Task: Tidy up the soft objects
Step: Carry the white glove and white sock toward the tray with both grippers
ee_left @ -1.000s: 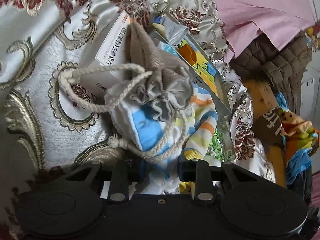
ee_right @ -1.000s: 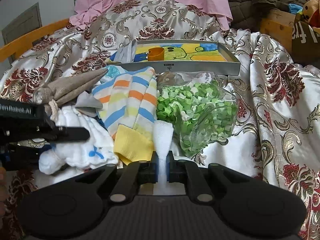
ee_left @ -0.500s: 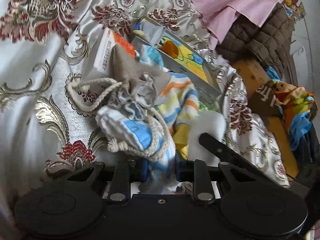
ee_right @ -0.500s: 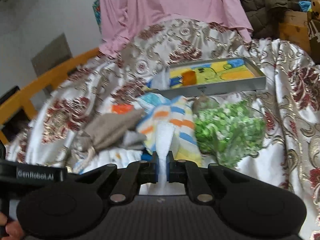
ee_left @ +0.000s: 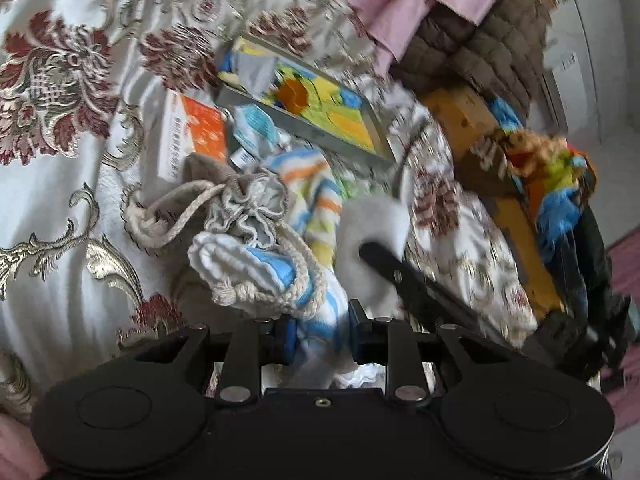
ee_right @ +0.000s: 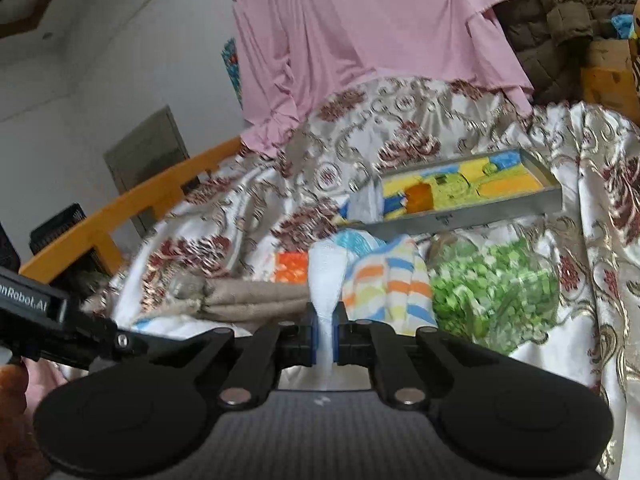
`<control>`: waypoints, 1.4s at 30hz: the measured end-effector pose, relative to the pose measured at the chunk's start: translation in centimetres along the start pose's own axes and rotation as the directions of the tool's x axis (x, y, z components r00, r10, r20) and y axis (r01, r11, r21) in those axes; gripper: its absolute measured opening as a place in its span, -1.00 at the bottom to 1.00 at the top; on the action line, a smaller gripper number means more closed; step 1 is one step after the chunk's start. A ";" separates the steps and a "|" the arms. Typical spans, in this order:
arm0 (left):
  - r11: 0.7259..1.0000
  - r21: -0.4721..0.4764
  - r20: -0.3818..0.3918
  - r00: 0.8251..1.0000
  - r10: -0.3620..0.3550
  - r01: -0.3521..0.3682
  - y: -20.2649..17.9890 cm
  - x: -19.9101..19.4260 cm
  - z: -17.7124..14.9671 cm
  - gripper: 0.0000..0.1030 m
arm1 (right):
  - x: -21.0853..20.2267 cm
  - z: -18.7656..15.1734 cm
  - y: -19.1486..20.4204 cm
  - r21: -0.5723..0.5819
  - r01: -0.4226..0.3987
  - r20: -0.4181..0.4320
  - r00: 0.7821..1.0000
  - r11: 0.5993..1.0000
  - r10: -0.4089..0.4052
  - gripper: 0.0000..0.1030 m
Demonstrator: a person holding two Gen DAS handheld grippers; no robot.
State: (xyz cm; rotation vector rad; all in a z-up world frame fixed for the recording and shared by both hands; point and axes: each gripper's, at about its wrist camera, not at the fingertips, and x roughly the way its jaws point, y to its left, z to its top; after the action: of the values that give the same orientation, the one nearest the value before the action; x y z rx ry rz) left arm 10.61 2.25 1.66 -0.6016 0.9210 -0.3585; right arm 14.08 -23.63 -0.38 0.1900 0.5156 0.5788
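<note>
**Item:** white cloth with blue print (ee_left: 256,268), soft, light, limp; lies bunched near the front of the bedspread (ee_left: 60,220), lifted at both ends.

**Hold, left:** left gripper (ee_left: 322,338) closed on one twisted end of the cloth.

**Hold, right:** right gripper (ee_right: 325,338) pinched shut on a narrow white fold (ee_right: 326,280), judged the same cloth's other end.

**Handling:** will sag and stretch, not slip; best taken at corners or hems. Nothing fragile in it.

**Snag risk:** cord (ee_left: 304,264) of the grey drawstring bag (ee_left: 248,204) is looped over the cloth and is likely to drag along.

**Neighbours:** striped cloth (ee_right: 390,292) just right of it; bag of green bits (ee_right: 496,296) farther right; metal-edged tray (ee_right: 472,216) beyond.

**Open room:** bare bedspread at left; wooden bed rail (ee_right: 132,216) bounds the far left.
</note>
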 end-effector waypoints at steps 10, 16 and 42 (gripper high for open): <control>0.962 -0.195 -0.065 0.976 -0.207 0.191 0.1 -2.4 1.1 -0.48 | -1.4 0.4 0.0 0.017 -0.021 0.047 0.999 1.000 0.020 -0.85; 0.918 -0.271 0.010 0.955 -0.298 0.289 -0.1 -3.9 3.0 -0.47 | -2.0 0.4 -0.3 0.033 -0.020 0.066 0.998 0.999 0.018 -0.85; 0.974 -0.104 0.099 0.977 -0.190 0.200 0.1 4.9 14.1 -0.47 | 1.3 6.6 -2.0 0.020 0.015 0.154 0.988 1.000 -0.018 -0.85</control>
State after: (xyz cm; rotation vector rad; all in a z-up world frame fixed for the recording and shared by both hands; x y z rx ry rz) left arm 25.00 4.34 4.93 -0.8096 0.8023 -0.4547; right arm 19.35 -24.69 4.08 0.2466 0.3722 0.5382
